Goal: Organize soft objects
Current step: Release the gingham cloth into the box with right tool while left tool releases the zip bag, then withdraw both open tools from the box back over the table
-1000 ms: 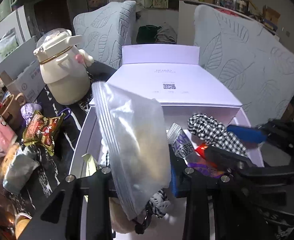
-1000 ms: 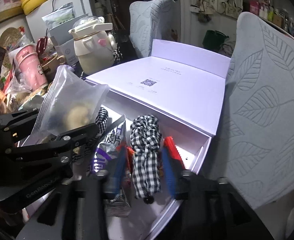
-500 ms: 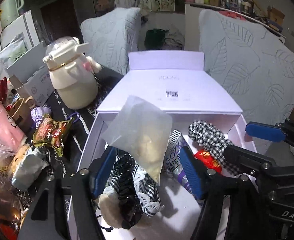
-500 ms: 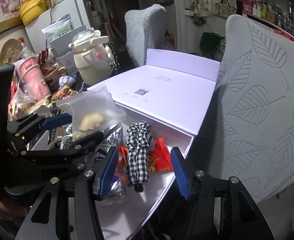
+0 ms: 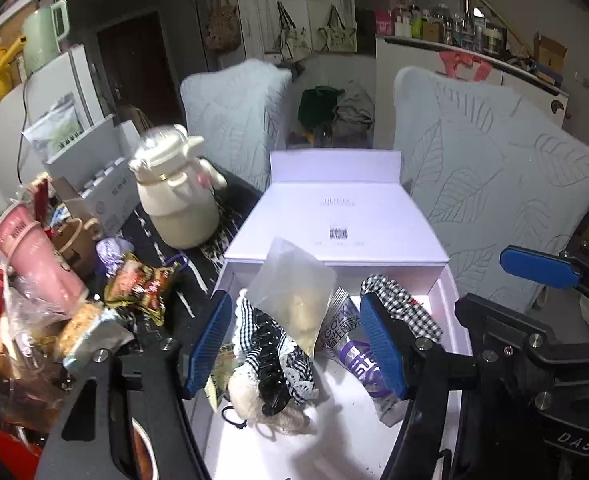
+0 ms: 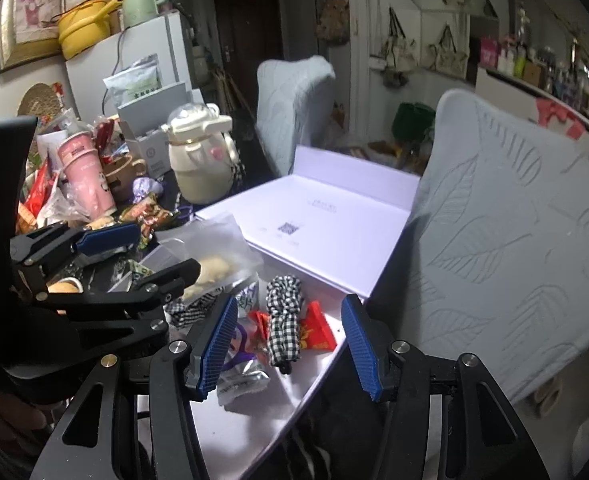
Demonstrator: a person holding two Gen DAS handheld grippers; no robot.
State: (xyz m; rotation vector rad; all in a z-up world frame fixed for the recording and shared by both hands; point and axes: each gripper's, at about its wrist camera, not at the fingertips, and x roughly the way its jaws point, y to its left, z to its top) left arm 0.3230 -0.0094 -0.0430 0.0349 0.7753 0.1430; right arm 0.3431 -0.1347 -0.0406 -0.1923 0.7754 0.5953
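Both grippers hang spread and empty over the white box (image 5: 450,280); the left gripper (image 5: 294,344) has its blue pads apart on either side of the frosted pouch (image 5: 294,292), which leans in the box's near-left part on a checked cloth heap (image 5: 278,344); the right gripper (image 6: 290,344) stands wide around the gingham scrunchie (image 6: 284,316), touching nothing, with a red packet (image 6: 314,328) just right of it and a purple sachet (image 6: 238,364) to its left. More soft things, such as the snack bag (image 5: 142,284), lie left of the box near the cream kettle (image 5: 178,200). Judging by this, the next pick is out there; lift clear of the pouch first; approach low; pinch the bag's middle, not a crinkly edge.
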